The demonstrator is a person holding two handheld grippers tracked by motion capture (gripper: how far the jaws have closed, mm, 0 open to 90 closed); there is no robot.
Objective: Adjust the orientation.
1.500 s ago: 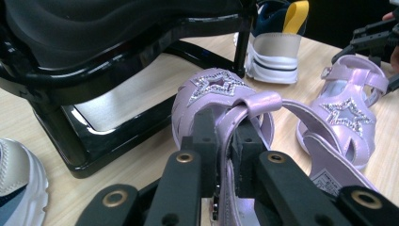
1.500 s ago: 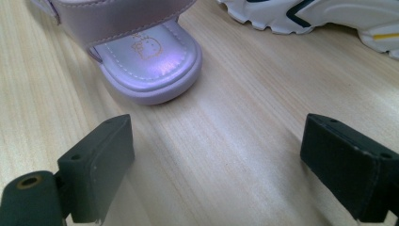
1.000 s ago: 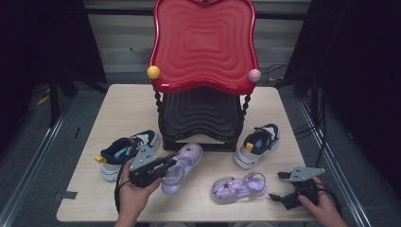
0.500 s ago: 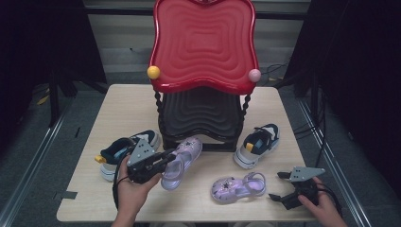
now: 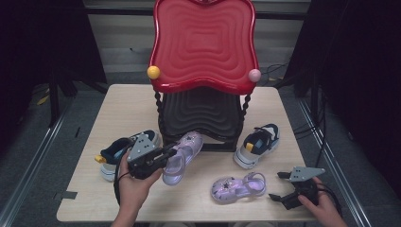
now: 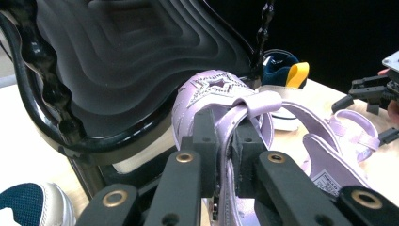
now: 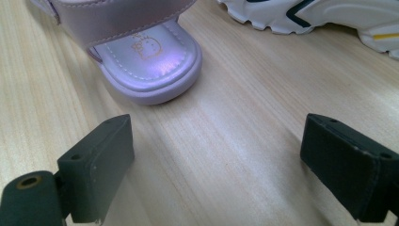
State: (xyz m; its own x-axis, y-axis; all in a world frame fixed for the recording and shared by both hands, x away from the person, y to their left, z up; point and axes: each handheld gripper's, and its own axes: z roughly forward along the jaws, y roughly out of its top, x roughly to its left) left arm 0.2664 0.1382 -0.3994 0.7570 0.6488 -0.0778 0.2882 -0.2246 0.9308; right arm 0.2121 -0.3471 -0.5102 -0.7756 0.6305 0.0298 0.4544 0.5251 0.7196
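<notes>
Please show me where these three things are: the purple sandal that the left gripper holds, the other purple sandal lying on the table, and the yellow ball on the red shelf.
held purple sandal (image 6: 212,90): left gripper view, on the star-decorated toe part.
second purple sandal (image 5: 226,187): high view, on its toe part.
yellow ball (image 5: 153,72): high view, on the ball's middle.

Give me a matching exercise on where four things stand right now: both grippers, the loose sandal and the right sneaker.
Things:
1. left gripper
2. right gripper
3. loose sandal
4. right sneaker

States:
A. flat on the table, in front of the open jaws
B. shut on the held sandal's strap
C. beside the rack's right leg
D. open, low over the table

Pairs: 1-B, 2-D, 3-A, 4-C
</notes>
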